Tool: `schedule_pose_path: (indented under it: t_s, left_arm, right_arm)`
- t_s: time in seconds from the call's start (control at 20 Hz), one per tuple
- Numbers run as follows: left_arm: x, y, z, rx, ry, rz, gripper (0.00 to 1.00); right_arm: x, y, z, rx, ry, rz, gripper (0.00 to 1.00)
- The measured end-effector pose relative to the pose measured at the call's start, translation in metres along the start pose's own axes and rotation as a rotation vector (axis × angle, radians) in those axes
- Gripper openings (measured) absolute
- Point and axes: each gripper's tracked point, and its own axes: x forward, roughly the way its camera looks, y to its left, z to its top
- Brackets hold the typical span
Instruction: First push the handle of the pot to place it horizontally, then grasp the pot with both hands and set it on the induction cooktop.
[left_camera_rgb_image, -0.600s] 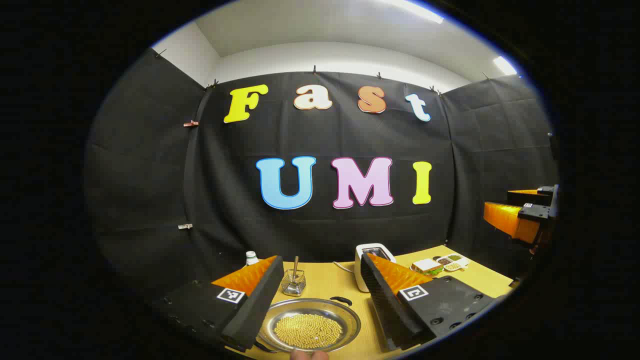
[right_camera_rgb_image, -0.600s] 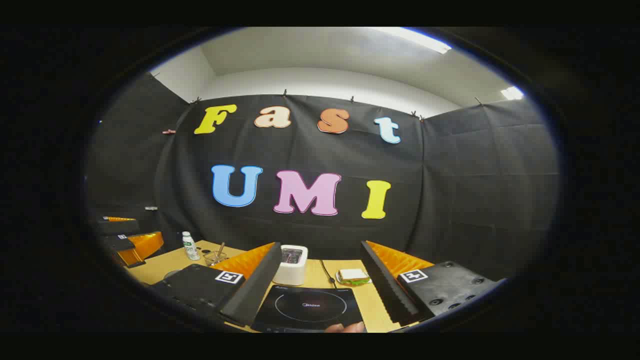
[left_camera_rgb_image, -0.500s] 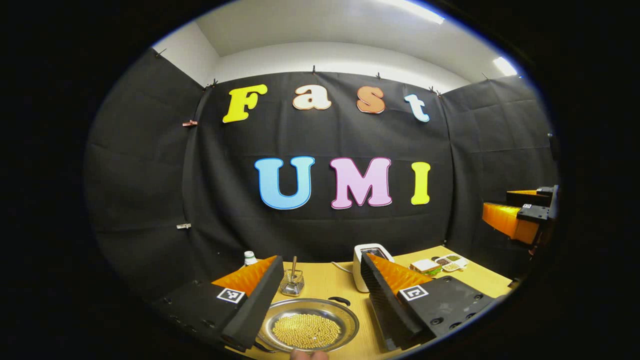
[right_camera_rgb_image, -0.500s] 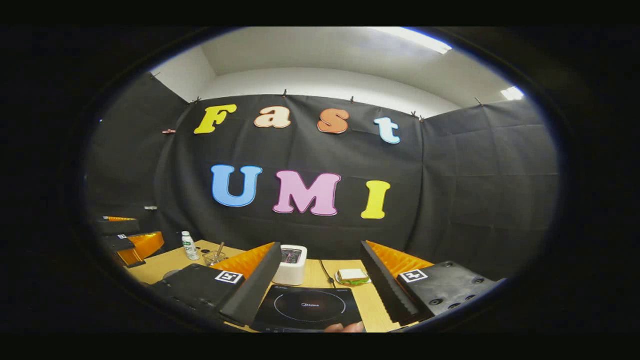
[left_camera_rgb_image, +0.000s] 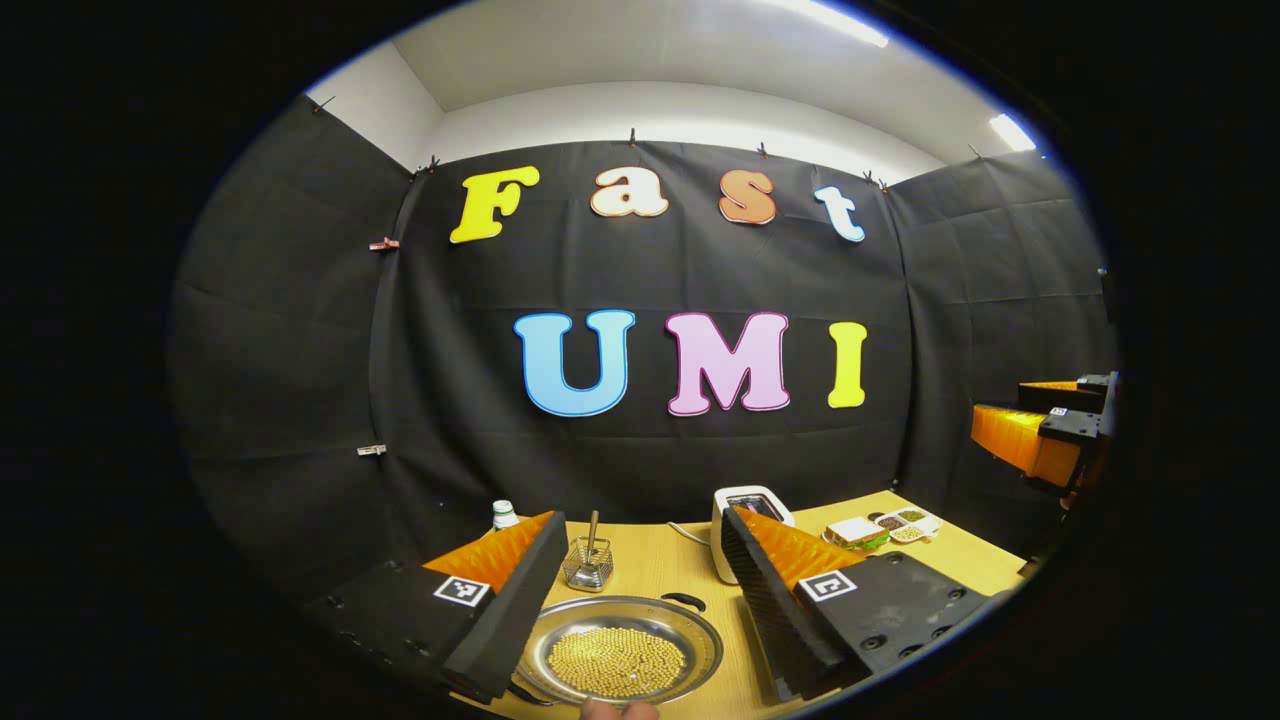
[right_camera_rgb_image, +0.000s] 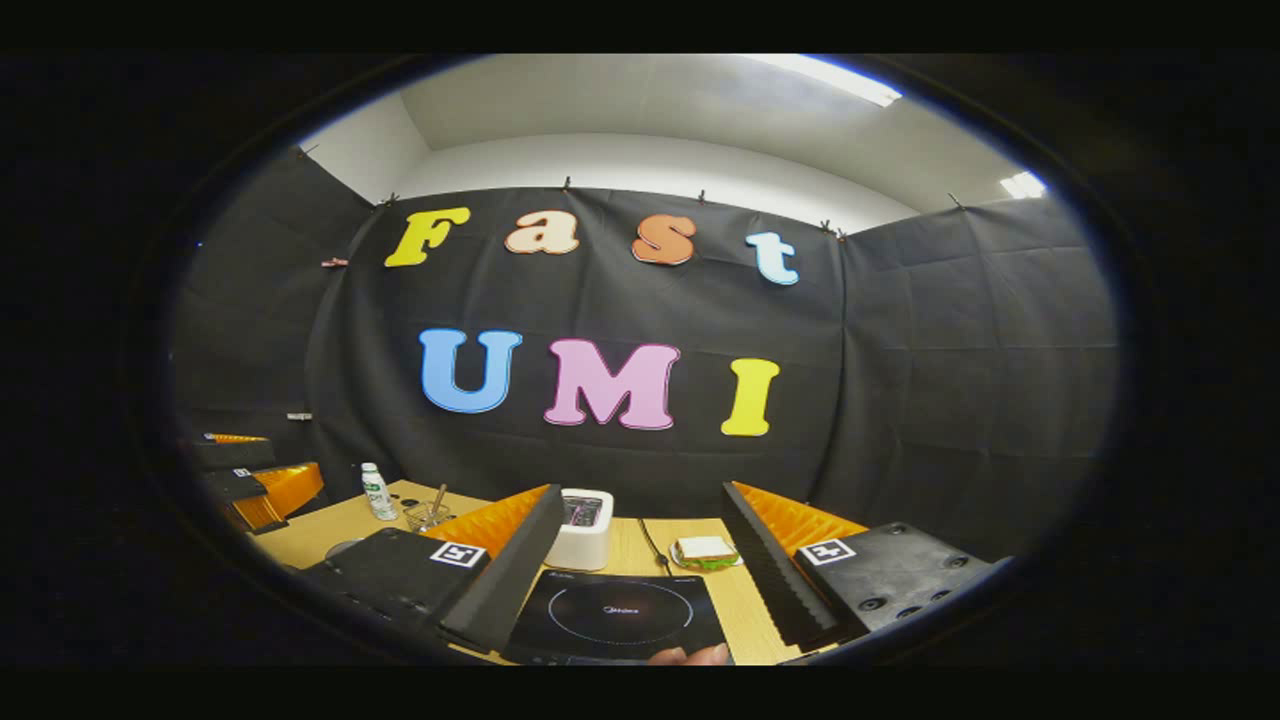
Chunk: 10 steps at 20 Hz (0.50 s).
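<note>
The pot (left_camera_rgb_image: 620, 655) is seen in the left gripper view as a shallow, shiny metal pan lying on the wooden table (left_camera_rgb_image: 660, 565), directly ahead of and between the fingers of the left gripper (left_camera_rgb_image: 640, 610), whose jaws are spread wide with nothing held. It is loaded with a heap of small yellow beads (left_camera_rgb_image: 615, 662) — loose contents that can be expected to roll and shift, perhaps to spill over the low rim, if the pan is tilted or jerked. The metal is judged stiff and slick, and the load probably makes it moderately heavy for its size, so a level, two-sided lift is called for. One dark loop handle (left_camera_rgb_image: 683, 601) is visible at the far rim, toward the right; the opposite handle appears to sit near the bottom edge by the left finger, though it is too cut off to be sure. The handles lie along a near-to-far diagonal, so a push on one is judged necessary before they can be taken from either side. The handles, not the thin rim, are the better places to grip. Behind the pot a small wire basket (left_camera_rgb_image: 587, 566) and a white toaster (left_camera_rgb_image: 745, 530) stand on the table. In the right gripper view the induction cooktop (right_camera_rgb_image: 615, 615) lies bare between the widely parted fingers of the right gripper (right_camera_rgb_image: 640, 590) — nothing is held there either.
</note>
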Motion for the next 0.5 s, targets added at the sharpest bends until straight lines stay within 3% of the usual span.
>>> schedule_pose_path:
  t_s: [0.5]
  left_arm:
    - [0.0015, 0.0027, 0.0002, 0.004, 0.000, 0.003, 0.96]
  right_arm:
    - [0.0012, 0.0017, 0.0003, -0.005, 0.001, 0.002, 0.97]
